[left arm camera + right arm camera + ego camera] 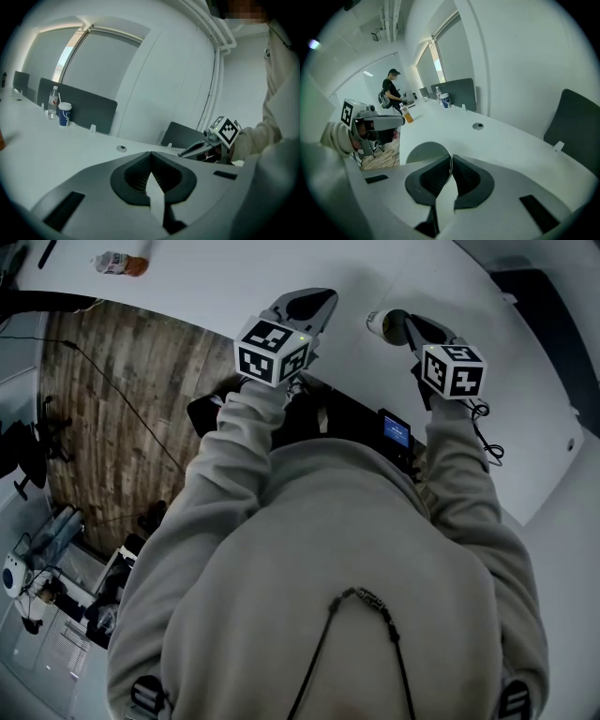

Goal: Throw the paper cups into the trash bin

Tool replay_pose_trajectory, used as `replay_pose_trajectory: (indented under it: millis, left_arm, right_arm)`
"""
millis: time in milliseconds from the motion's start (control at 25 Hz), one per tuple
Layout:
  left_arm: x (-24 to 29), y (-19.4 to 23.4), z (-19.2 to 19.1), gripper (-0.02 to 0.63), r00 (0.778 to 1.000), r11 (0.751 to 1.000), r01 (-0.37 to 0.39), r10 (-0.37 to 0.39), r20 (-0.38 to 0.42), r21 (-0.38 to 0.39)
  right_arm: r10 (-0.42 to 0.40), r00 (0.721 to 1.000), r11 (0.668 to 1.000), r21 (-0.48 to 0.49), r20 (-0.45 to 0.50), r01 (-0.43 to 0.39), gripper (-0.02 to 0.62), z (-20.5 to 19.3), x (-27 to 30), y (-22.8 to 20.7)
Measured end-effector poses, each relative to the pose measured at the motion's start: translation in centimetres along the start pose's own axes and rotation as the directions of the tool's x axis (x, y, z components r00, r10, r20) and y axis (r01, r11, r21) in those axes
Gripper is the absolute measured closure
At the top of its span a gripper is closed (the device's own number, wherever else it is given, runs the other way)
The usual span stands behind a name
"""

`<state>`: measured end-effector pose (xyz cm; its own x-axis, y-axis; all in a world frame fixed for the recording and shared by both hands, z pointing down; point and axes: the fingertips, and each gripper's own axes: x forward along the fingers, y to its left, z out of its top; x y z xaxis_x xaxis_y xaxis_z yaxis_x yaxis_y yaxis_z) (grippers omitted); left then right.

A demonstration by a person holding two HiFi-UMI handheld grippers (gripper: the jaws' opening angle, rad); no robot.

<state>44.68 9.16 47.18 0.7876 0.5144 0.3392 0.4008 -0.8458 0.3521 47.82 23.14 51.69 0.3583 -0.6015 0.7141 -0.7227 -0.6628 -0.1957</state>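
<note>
White table (216, 277): open surface ahead of both jaws, with its near edge behind them. Both forearms reach forward. Left gripper (314, 304): jaws together, empty. Right gripper (451, 161): tilted downward, jaws narrow, pinching the paper cup (423, 153) by its rim. The cup's mouth lies left of the jaws, its long axis roughly along them.

A pale grey-beige sweatshirt (347, 549) is worn, and its long sleeves (239, 442) are creased in soft folds. A thin black cord (319, 657) joined by a small metal link is seen on it, and dark strap buckles (145, 697) are set at both lower edges. The left gripper (311, 302) and right gripper (409, 328) are formed of smooth grey shells fitted with black ribbed pads (136, 177). Each is topped by a white cube (272, 352) printed with black square markers, and a black cable (487, 442) is looped beside the right one.
</note>
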Motion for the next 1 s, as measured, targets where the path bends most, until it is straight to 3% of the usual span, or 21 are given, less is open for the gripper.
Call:
replay_pose_trajectory:
  millis: [480, 720, 1000]
  left_arm:
    - [-0.9, -1.4, 8.8, 0.604, 0.996, 0.992, -0.005, -0.006, 0.086, 0.126]
    - [0.9, -3.3, 9.6, 0.604, 0.996, 0.987, -0.018, 0.004, 0.084, 0.158]
    - [1.2, -3.0, 8.7, 0.604, 0.993, 0.99, -0.087, 0.078, 0.085, 0.113]
  right_arm:
    - [-0.062, 0.983, 0.992, -0.1, 0.17, 0.079, 0.557, 9.2, -5.3, -0.3]
    - [-0.056, 0.98, 0.993, -0.088, 0.192, 0.074, 0.557, 9.4, -7.0, -2.1]
    - [0.026, 0.985, 0.994, -0.112, 0.168, -0.008, 0.557, 9.1, -5.1, -2.7]
